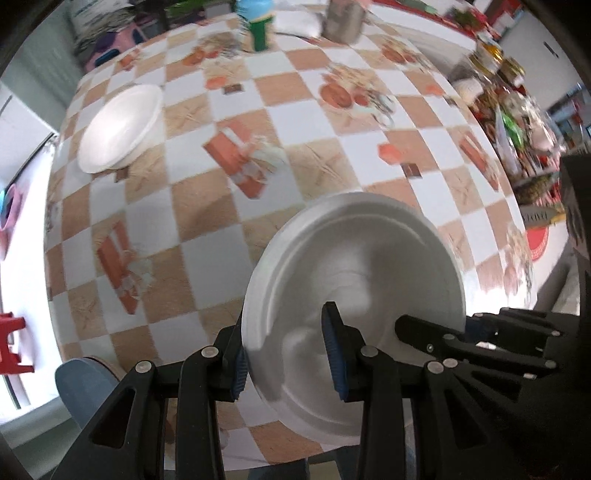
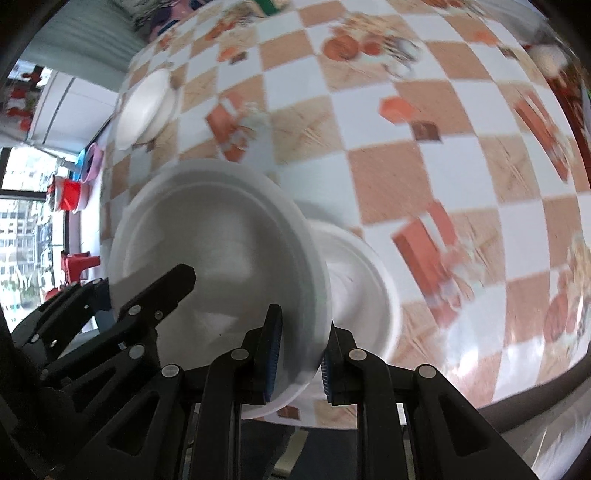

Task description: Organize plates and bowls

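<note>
White foam plate point(image 1: 354, 280) is sitting clamped at its near rim between both grippers, lifted and tilted over the near edge of the checkered tablecloth point(image 1: 207, 236). Left gripper point(image 1: 288, 365) is pinching the plate's left rim, one blue-padded finger point(image 1: 334, 354) lying on the plate's upper face, the other point(image 1: 238, 365) showing at the plate's outer edge. Right gripper point(image 2: 299, 363) is gripping the opposite rim of the same plate point(image 2: 218, 251), one pad point(image 2: 273, 354) inside the dish, the other point(image 2: 327, 373) behind the rim. Each wrist view is also showing the other gripper's black linkage reaching onto the plate.

In the right wrist view a second white dish point(image 2: 362, 291) is lying on the table right behind and under the held plate, partly hidden by it; cannot tell if they are touching. A white bowl point(image 1: 120, 127) is standing alone near the far left edge of the table, well apart from the plate.

Far edge is carrying a green-and-blue bottle point(image 1: 260, 27) and a metal cup point(image 1: 343, 20), both blurred. Packaged clutter point(image 1: 517, 122) is lining the right side
</note>
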A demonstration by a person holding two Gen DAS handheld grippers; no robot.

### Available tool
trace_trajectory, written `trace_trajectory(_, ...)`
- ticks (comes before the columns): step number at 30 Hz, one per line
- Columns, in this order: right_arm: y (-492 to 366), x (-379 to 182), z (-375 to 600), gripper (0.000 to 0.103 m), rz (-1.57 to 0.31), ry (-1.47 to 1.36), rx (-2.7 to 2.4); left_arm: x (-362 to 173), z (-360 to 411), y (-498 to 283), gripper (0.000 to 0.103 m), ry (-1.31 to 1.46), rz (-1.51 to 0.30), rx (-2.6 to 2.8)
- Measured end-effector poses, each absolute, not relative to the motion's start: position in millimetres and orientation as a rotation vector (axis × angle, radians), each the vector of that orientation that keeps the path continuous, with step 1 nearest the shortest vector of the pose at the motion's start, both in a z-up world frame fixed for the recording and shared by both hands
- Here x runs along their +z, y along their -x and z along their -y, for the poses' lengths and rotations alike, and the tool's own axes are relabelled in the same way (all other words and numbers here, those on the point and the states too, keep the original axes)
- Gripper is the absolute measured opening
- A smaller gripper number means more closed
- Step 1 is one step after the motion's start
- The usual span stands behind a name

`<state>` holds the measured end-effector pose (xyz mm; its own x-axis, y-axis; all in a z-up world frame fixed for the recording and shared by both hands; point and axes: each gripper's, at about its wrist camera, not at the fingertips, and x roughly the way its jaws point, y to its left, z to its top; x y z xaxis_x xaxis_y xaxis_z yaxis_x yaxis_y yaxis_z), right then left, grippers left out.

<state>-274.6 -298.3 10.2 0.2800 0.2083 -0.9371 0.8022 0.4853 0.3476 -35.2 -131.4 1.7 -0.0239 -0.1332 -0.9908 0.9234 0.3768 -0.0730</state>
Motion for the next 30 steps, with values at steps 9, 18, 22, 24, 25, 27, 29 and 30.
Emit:
trace_trajectory(9,306.3,1.5,297.3,0.022,-1.276,-1.070,-0.574,-18.7,134.7,58.6,0.038,-0.865,-1.362,-1.056)
trace_trajectory(18,310.8,-0.3,301.3,0.022,-1.261,-1.096,-0.592,-27.6,135.5,52.2,0.064,-0.881,-1.376,-1.060)
trace_trajectory(22,314.8,2.4,302.7,0.029,-1.274,-1.073,-0.615,-25.3,129.1,38.4,0.070,-0.856,-1.374,-1.050)
trace_trajectory(24,316.6,5.2,304.3,0.054,-1.283,-1.046,-0.643,-23.1,123.8,29.1,0.074,-0.838,-1.372,-1.049)
trace_trajectory(25,318.2,6.7,305.7,0.070,-1.280,-1.037,-0.657,-22.1,121.5,24.7,0.075,-0.827,-1.371,-1.044)
trace_trajectory(27,320.1,9.4,309.8,0.076,-1.266,-1.035,-0.676,-20.6,117.0,15.1,0.076,-0.810,-1.373,-1.033)
trace_trajectory(29,320.8,11.7,314.2,0.076,-1.262,-1.031,-0.701,-19.3,113.7,6.1,0.076,-0.799,-1.374,-1.013)
trace_trajectory(30,320.0,12.6,316.5,0.076,-1.257,-1.031,-0.705,-19.1,112.0,1.7,0.076,-0.795,-1.375,-1.000)
